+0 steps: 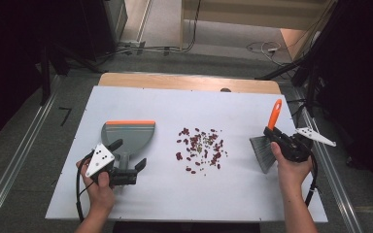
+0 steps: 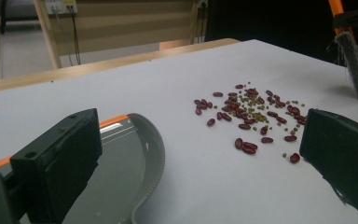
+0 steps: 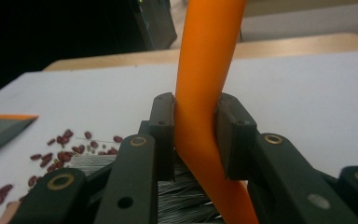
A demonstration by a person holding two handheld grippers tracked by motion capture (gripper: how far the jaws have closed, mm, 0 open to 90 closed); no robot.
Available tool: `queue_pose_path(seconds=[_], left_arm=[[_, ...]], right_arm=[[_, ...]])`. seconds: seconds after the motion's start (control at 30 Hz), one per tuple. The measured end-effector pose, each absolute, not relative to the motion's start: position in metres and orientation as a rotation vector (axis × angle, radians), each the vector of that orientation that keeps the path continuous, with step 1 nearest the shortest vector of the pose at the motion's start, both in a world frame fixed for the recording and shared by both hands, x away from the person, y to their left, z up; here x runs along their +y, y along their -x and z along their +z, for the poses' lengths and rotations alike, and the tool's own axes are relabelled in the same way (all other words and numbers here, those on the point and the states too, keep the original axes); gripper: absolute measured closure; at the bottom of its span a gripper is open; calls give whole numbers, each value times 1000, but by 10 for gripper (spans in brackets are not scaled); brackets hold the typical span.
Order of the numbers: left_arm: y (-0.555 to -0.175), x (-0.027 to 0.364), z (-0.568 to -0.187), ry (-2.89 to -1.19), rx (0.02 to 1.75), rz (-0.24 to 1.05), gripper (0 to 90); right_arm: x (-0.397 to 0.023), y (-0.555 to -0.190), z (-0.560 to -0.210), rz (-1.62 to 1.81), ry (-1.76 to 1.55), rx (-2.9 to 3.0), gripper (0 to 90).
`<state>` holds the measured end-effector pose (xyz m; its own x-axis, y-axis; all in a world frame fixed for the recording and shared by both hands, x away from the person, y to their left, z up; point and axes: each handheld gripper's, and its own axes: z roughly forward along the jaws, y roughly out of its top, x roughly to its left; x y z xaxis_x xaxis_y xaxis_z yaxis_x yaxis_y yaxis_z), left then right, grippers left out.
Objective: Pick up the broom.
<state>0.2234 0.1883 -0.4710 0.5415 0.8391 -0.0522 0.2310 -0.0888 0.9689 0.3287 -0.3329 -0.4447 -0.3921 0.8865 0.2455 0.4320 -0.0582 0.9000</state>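
Here the right gripper point(image 3: 196, 140) has its fingers point(image 3: 163, 126) clamped on the orange handle of a grey-bristled hand brush point(image 1: 268, 136). The left gripper point(image 1: 128, 155) has its fingers point(image 2: 56, 163) spread wide, straddling the handle of the grey plastic dustpan with an orange lip point(image 1: 127, 133), whose pan is empty. Red and green beans point(image 1: 201, 148) lie scattered on the white counter point(image 1: 189, 194) between them.

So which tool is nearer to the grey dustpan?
Left. The left tool is open around the handle of the dustpan. The right tool is across the beans, shut on the brush handle.
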Motion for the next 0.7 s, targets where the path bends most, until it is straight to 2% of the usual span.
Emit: queue_pose_path(seconds=[0.33,0.7], left_arm=[[-228,164,-460,-1599,875,629,0],[-231,136,-451,-1603,838,543,5]], right_arm=[[-313,-314,-419,1584,-1263,1739,692],[-259,-294,-393,1730,-1113,1748,692]])
